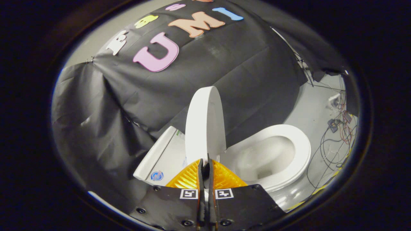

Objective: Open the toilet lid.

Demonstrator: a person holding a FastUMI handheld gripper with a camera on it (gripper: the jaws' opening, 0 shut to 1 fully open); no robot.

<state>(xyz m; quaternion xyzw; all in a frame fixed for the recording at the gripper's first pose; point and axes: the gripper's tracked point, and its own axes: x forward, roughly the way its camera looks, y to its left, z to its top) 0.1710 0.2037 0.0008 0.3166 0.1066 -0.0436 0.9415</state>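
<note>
The white toilet lid (pixel 205 128) stands raised, close to upright, just beyond my fingertips, with its broad face toward me. To its right the white seat ring (pixel 303 150) lies flat around the open bowl (pixel 269 157). My gripper (pixel 205 162) has orange fingers (pixel 189 178) that are shut together, with only a thin slit between them. The tips sit in front of the lid's lower edge, and I cannot tell whether they touch it. Nothing is held between them.
The toilet's white rear unit (pixel 160 157), bearing a round blue sticker, lies left of the lid. Black cloth (pixel 122 106) hangs close behind the toilet. Loose cables and small devices (pixel 337 134) lie on the grey floor beyond the seat.
</note>
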